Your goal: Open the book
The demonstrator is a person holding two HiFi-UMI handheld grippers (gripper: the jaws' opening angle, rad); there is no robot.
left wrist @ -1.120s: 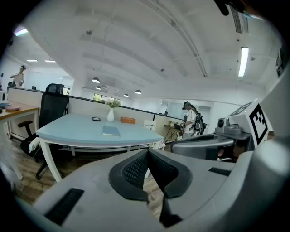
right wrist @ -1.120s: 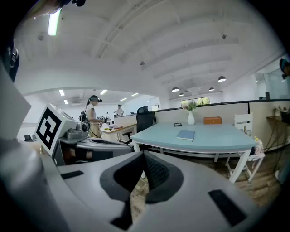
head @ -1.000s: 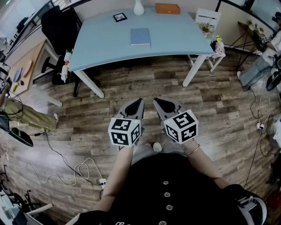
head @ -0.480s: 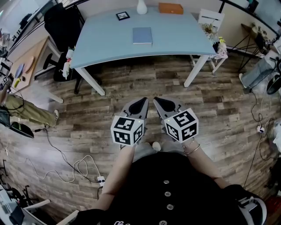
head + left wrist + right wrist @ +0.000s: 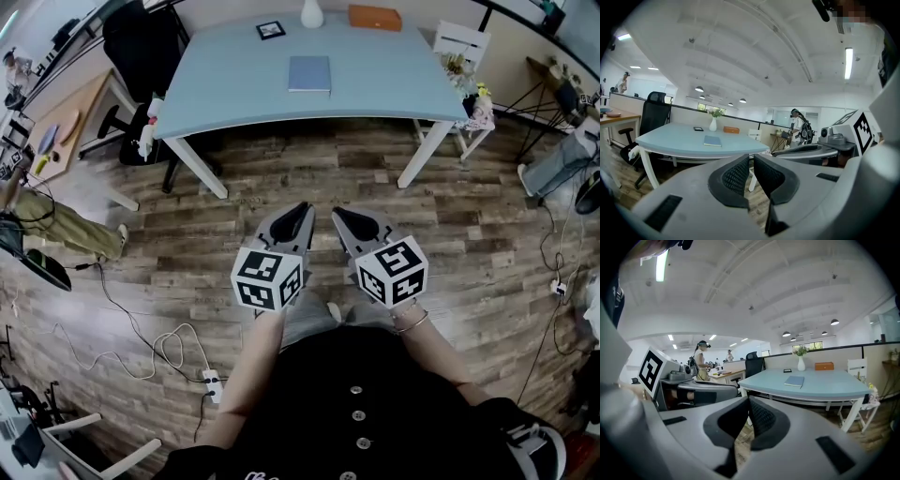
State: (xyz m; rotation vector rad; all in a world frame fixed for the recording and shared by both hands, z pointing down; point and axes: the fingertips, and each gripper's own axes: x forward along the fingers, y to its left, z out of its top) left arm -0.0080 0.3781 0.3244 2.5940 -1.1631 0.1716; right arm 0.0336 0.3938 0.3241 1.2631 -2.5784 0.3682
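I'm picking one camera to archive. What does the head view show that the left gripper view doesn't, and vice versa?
Head view only: the wearer's black buttoned top and a power strip. Left gripper view only: the ceiling light and the textured pads of the shut left claw. Both: the blue table, the closed book, the white vase and the orange box.

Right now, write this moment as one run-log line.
book: closed, on blue table | left gripper: shut, empty | right gripper: shut, empty | both short of table
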